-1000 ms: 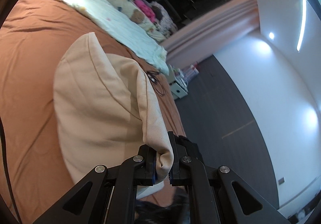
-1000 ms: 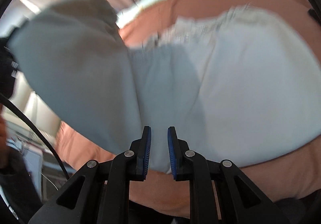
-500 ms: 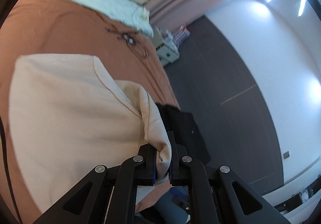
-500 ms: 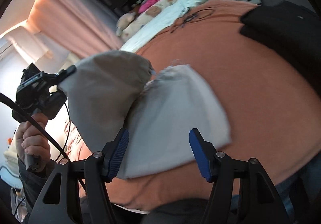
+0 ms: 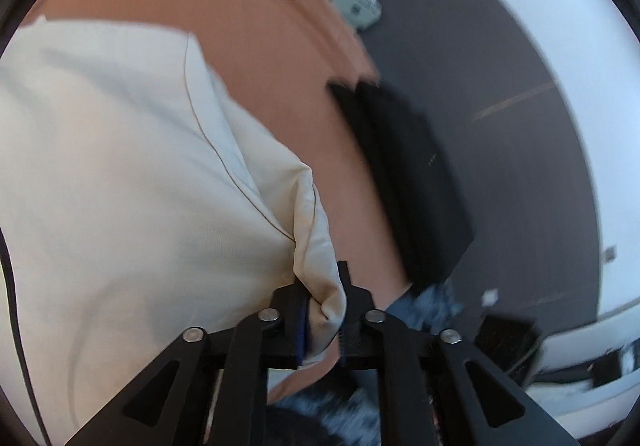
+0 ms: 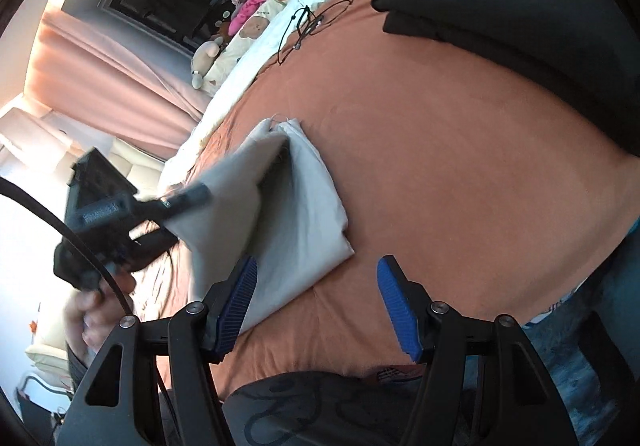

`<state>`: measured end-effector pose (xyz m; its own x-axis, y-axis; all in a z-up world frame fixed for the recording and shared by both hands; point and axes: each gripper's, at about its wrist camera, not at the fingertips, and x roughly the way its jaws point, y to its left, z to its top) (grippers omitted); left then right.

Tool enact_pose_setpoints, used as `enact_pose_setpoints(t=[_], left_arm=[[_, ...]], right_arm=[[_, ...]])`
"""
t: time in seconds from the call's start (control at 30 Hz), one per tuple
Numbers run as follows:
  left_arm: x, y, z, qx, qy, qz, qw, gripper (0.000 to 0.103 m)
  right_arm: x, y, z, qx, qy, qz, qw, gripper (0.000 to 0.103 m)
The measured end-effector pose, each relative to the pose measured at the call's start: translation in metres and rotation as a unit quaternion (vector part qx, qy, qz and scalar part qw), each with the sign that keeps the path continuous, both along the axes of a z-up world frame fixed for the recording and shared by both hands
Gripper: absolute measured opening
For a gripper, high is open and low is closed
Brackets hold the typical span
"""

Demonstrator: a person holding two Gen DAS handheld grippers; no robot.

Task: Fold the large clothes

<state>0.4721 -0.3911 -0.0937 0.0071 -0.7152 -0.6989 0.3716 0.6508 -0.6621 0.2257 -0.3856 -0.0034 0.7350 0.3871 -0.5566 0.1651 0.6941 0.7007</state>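
Observation:
A cream garment (image 5: 120, 174) lies partly folded on the orange bed cover (image 5: 272, 58). My left gripper (image 5: 322, 310) is shut on a corner of it and holds that corner low over the rest of the cloth. In the right wrist view the same garment (image 6: 296, 214) shows with its upper layer lifted by the left gripper (image 6: 176, 202). My right gripper (image 6: 316, 298) is open and empty, just above the bed near the garment's front edge.
A folded black garment (image 5: 412, 182) lies at the bed's right edge; it also shows in the right wrist view (image 6: 520, 18). A black cable (image 6: 304, 26) and a pale quilt (image 6: 256, 58) with soft toys lie further back. Dark floor (image 5: 500, 66) is beyond the bed.
My right gripper let go of the cream garment, opened wide and drew back. My left gripper carried its corner down and across over the folded cloth.

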Motion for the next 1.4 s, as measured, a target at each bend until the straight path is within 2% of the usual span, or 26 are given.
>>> enact_pose_setpoints(t=[0.03, 0.1, 0.13, 0.17, 0.2, 0.3, 0.4, 0.6, 0.9, 1.17, 1.27, 1.33, 1.4], left_arm=[[-0.004, -0.002, -0.004, 0.008, 0.004, -0.008, 0.9999, 0.026], [-0.007, -0.001, -0.006, 0.003, 0.015, -0.017, 0.9997, 0.055], [-0.007, 0.003, -0.003, -0.002, 0.013, -0.018, 0.9998, 0.062], [-0.007, 0.009, 0.001, -0.002, 0.005, -0.014, 0.9999, 0.075], [-0.007, 0.018, 0.007, 0.0, -0.007, -0.006, 1.0, 0.081], [-0.006, 0.05, 0.025, 0.006, -0.03, 0.022, 0.9993, 0.082], [0.002, 0.089, 0.039, 0.035, -0.055, 0.053, 0.9965, 0.082], [0.026, 0.151, 0.041, 0.082, -0.078, 0.103, 0.9881, 0.082], [0.056, 0.225, -0.002, 0.113, -0.062, 0.177, 0.9757, 0.082], [0.07, 0.253, -0.057, 0.089, -0.016, 0.232, 0.9686, 0.082], [0.074, 0.253, -0.07, 0.094, -0.001, 0.23, 0.9687, 0.074], [0.075, 0.253, -0.07, 0.1, -0.009, 0.236, 0.9665, 0.073], [0.074, 0.253, -0.069, 0.098, -0.015, 0.239, 0.9659, 0.065]], right_arm=[[0.007, -0.003, -0.002, 0.006, 0.0, 0.002, 1.0, 0.061], [0.01, -0.011, -0.008, 0.016, -0.001, 0.006, 1.0, 0.061], [0.01, -0.015, -0.009, 0.021, -0.002, 0.009, 1.0, 0.062], [0.014, -0.018, -0.013, 0.026, -0.001, 0.013, 1.0, 0.064], [0.019, -0.019, -0.014, 0.029, -0.002, 0.017, 0.999, 0.064], [0.039, -0.021, -0.021, 0.035, 0.0, 0.034, 0.999, 0.064], [0.066, -0.023, -0.021, 0.034, -0.001, 0.061, 0.998, 0.064], [0.129, -0.032, -0.029, 0.024, 0.015, 0.104, 0.994, 0.064], [0.207, -0.04, -0.042, 0.03, 0.04, 0.156, 0.986, 0.064], [0.277, -0.042, -0.046, 0.031, 0.06, 0.201, 0.977, 0.064], [0.295, -0.041, -0.039, 0.027, 0.049, 0.217, 0.975, 0.064], [0.306, -0.037, -0.041, 0.026, 0.052, 0.23, 0.971, 0.064], [0.317, -0.032, -0.046, 0.018, 0.061, 0.235, 0.97, 0.064]])
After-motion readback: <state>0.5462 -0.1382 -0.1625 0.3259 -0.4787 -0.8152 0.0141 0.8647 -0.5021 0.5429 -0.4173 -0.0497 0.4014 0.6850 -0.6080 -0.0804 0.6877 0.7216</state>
